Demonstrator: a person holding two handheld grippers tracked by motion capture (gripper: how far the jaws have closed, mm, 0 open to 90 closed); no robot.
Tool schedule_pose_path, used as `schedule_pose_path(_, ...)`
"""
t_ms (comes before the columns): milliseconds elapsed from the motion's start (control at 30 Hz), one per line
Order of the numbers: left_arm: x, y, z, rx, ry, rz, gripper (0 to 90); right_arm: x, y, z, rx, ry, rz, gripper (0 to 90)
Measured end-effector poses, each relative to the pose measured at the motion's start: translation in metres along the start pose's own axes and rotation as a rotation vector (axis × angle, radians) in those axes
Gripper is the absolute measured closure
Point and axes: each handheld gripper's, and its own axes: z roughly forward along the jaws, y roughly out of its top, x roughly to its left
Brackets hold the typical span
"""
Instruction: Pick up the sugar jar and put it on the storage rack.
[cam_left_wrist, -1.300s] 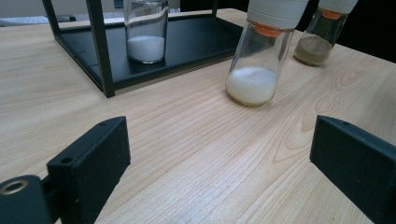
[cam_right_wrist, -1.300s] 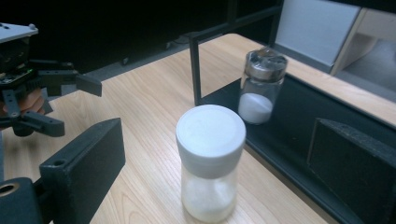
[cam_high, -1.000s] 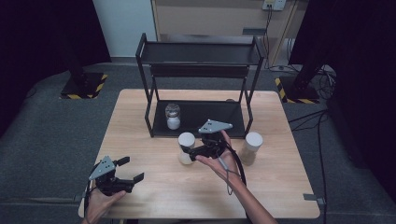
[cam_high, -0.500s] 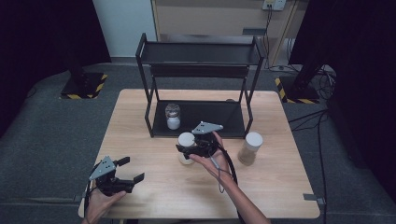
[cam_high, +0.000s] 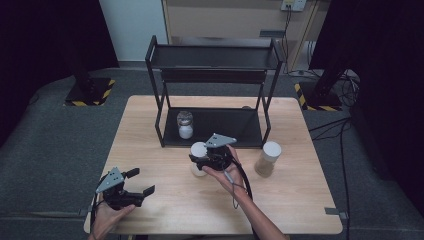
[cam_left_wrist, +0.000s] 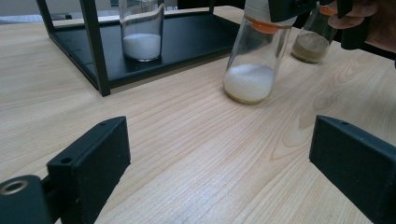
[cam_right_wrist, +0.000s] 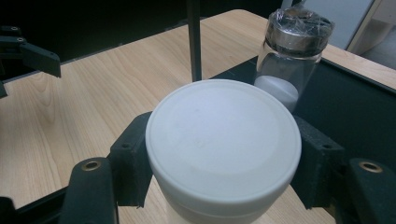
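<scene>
Pale wooden table (cam_high: 165, 120) carries a black rack (cam_high: 215, 75) — just in front of it, the right gripper (cam_high: 207, 159) has just closed on the white-lidded jar (cam_high: 199, 150), ready for lifting. Left gripper (cam_high: 137, 182) waits well apart, jaws spread — holding nothing.

Grey carpet floor (cam_high: 45, 145), dark curtains (cam_high: 45, 35)

Bare table (cam_high: 165, 200) lies open up front; the rack (cam_high: 215, 100) blocks beyond.
</scene>
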Motion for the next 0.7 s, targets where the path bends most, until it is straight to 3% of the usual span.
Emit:
schedule_pose_path(333, 0.001, 0.0, 0.0, 0.001, -0.003, -0.002, 4.2, -0.005, 0.006, -0.002, 0.016, 0.011, 0.005, 33.7)
schedule_pose_path(700, 0.001, 0.0, 0.001, 0.003, -0.004, -0.005, 4.2, -0.013, 0.026, -0.011, 0.01, -0.025, 0.003, 33.7)
